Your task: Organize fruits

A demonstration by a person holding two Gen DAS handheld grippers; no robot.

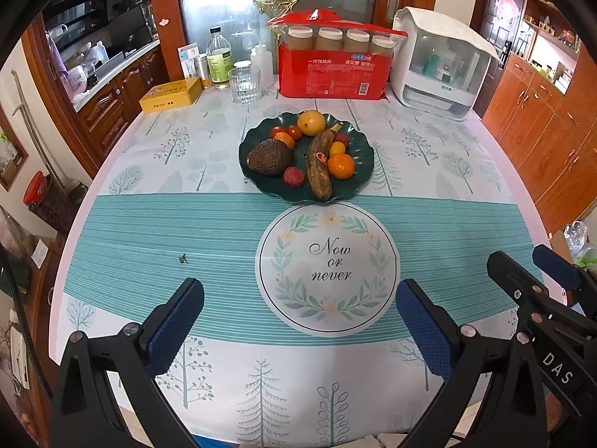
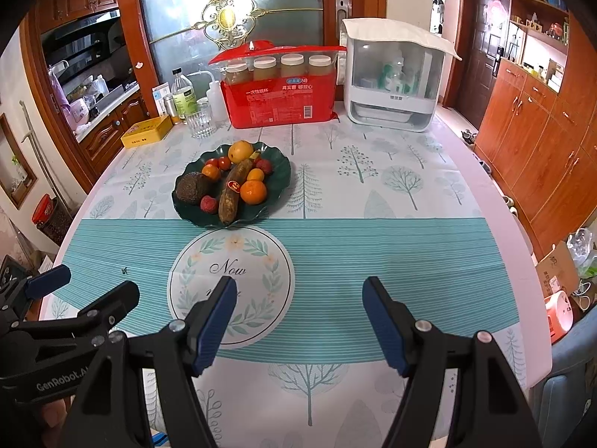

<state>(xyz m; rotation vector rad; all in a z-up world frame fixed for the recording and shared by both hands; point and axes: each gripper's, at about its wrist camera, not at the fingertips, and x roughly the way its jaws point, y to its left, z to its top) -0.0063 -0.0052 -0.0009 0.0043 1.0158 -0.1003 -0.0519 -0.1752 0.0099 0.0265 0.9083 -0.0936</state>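
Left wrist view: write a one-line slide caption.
Open left gripper hovers over the tablecloth, short of the green plate holding banana, avocado and oranges.

- Left gripper [image 1: 300, 311] and right gripper [image 2: 299, 311] hover side by side over the table's [image 1: 123, 224] near edge, jaws apart, nothing between.
- Ahead of both: plate [image 1: 363, 149], well apart from the fingertips.
- In the plate: avocado [image 1: 268, 156] left, banana [image 1: 319, 166] down the middle, orange [image 1: 341, 166] right of it, pear [image 1: 311, 122] at the far rim.
- Behind the plate: packet of paper cups [image 1: 332, 74]; sterilizer box [image 1: 440, 63] right of it.
- Far left: glass [image 1: 244, 84], bottle [image 1: 219, 58] behind it, tin [image 1: 169, 95] leftmost.
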